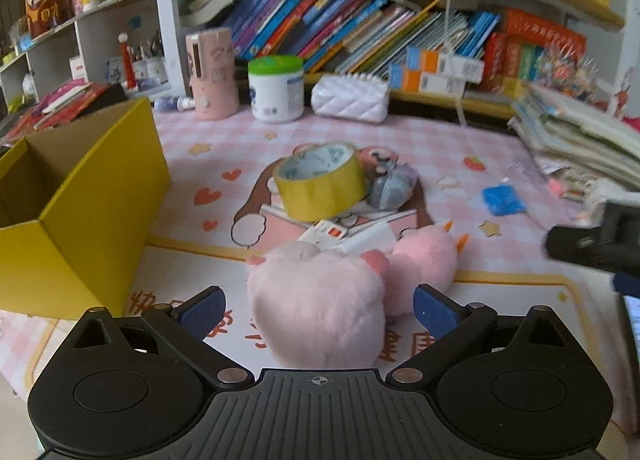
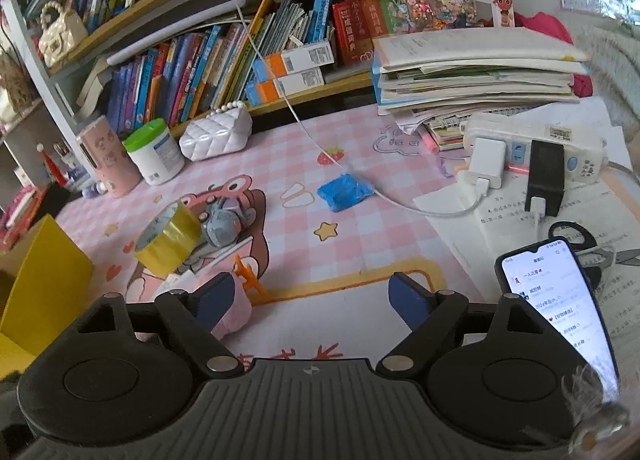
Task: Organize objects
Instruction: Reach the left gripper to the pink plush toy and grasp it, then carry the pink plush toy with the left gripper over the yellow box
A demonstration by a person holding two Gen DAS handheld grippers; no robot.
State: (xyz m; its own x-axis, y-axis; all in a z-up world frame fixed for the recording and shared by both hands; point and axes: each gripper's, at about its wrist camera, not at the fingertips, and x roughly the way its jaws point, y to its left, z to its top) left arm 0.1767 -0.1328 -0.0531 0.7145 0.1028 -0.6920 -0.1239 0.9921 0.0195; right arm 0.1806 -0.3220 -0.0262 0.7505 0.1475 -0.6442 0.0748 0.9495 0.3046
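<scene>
Pink plush toy (image 1: 320, 300) is sitting between the left gripper's (image 1: 319, 310) spread fingers, lined up for grasping toward the yellow box (image 1: 80, 195), while the right gripper (image 2: 312, 300) is hovering apart, empty.

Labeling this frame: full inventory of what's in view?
plush toy: 1, pink, between left jaws
tape roll: 1, yellow, mat centre
grey toy: 1, grey, touching tape roll
blue packet: 1, blue, mat right
cardboard box: 1, yellow, left
canister: 1, white, green lid, back
phone: 1, black, screen lit, right
scissors: 1, black handles, behind phone
power strip: 1, white, right
left gripper: jaws open
right gripper: jaws open
</scene>
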